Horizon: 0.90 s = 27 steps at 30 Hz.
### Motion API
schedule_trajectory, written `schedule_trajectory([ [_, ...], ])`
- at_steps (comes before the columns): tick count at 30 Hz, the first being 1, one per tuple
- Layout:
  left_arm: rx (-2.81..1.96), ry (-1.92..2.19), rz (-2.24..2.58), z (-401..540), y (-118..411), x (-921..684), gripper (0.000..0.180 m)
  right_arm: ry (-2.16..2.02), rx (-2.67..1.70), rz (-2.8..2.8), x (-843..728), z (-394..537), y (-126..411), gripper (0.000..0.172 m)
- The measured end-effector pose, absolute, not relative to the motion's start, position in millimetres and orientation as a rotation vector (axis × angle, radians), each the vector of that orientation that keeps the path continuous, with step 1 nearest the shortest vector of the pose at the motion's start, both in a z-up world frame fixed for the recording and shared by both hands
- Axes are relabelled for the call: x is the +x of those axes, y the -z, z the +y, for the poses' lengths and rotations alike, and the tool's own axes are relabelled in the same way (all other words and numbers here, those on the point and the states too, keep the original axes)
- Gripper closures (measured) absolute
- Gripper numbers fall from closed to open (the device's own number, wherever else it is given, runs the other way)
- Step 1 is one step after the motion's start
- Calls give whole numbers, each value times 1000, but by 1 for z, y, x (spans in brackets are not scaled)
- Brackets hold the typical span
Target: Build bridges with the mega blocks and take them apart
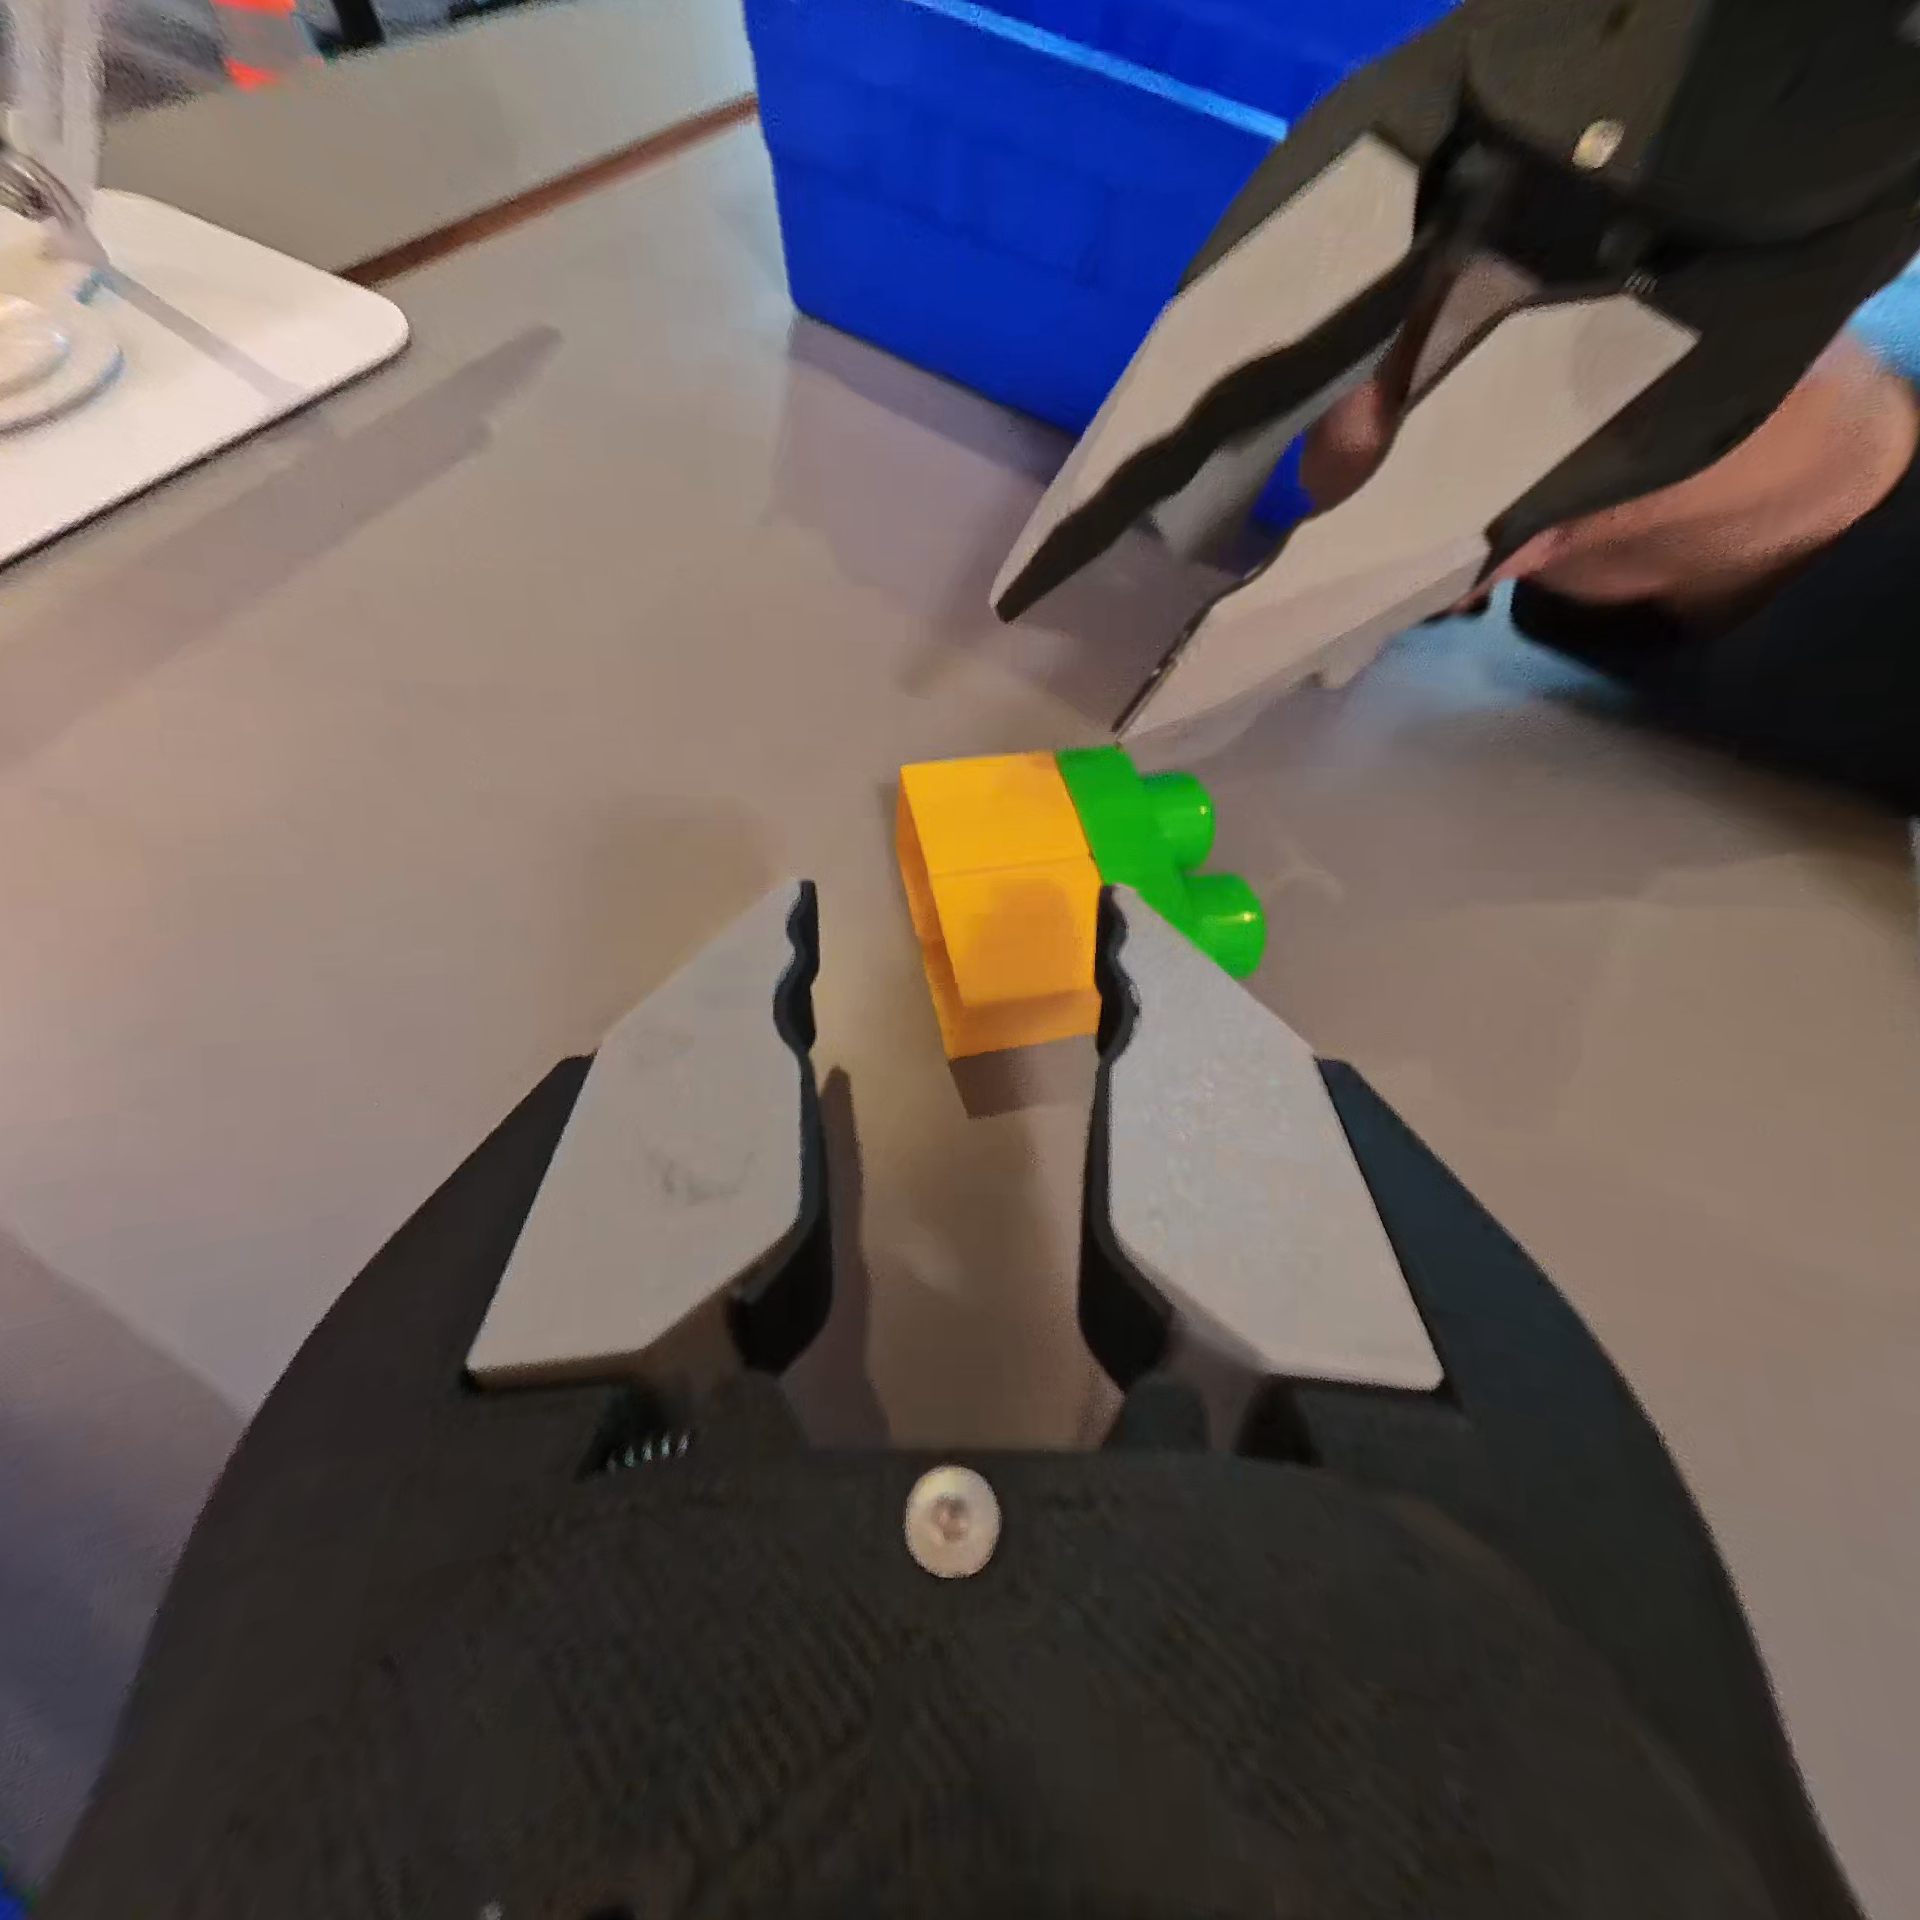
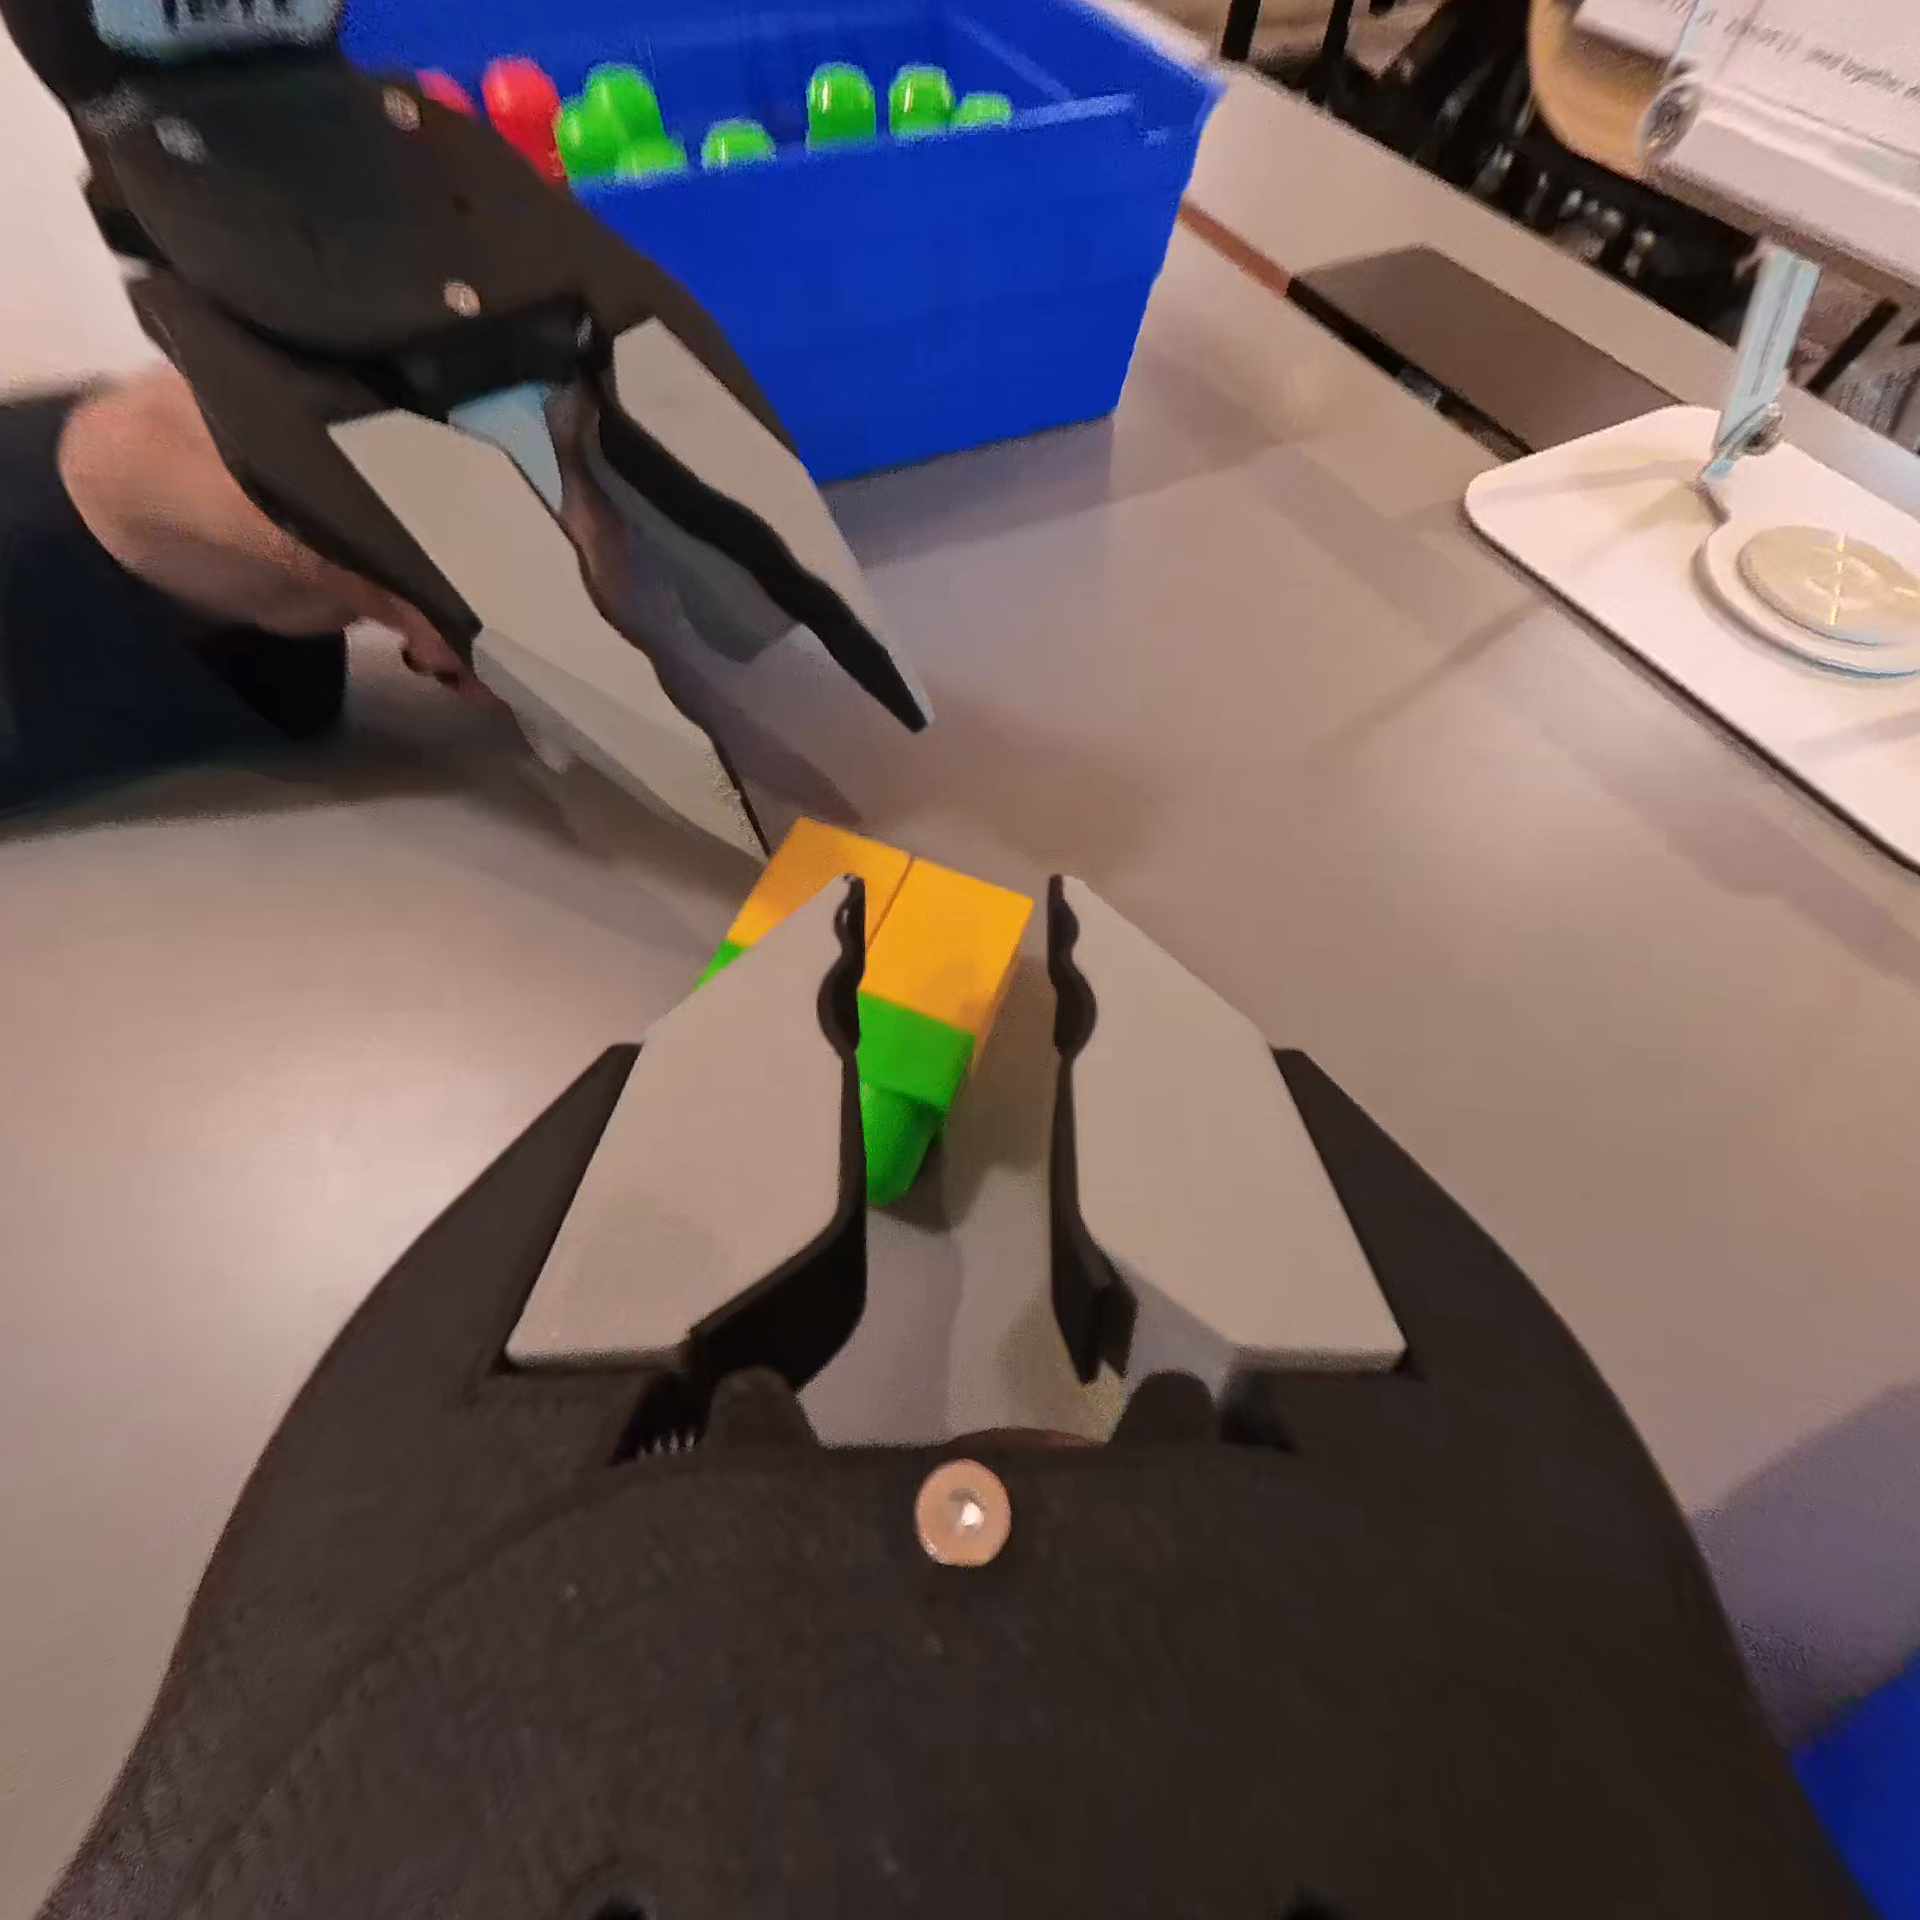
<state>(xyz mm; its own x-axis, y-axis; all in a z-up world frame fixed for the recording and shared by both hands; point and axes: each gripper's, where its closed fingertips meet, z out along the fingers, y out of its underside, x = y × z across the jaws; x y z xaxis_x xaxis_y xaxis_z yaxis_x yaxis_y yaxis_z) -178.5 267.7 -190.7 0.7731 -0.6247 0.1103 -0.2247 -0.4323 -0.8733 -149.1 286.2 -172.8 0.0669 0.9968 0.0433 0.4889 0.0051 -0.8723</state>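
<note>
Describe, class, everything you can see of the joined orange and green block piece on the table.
The block piece looks like glossy plastic: two orange blocks side by side, with a seam between them, plugged onto a green block whose two round studs point sideways. It lies tipped over on the grey table in front of the blue bin. Both grippers are open around it; neither clearly grips it.

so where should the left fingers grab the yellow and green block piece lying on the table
Across the yellow blocks, coming in low from the open hollow end. The piece lies on its side, so their flat walls face outward; the green block's round studs would slip.
</note>
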Motion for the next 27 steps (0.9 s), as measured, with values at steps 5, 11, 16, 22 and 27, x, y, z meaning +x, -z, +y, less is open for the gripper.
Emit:
schedule_trajectory([
  [5,-2060,506,759,259,207,-166,139,-733,-1643,-1615,-136,284,181,147],
  [11,-2052,483,783,258,206,-165,154,-818,-1845,-1658,-124,271,201,144],
  [16,-2042,477,795,257,205,-166,180,-770,-1926,-1729,-119,265,220,142],
  [22,-2034,479,809,256,205,-164,180,-747,-1973,-1744,-113,264,227,144],
  [27,-2016,538,847,250,205,-154,180,-762,-1956,-1735,-118,265,228,144],
])
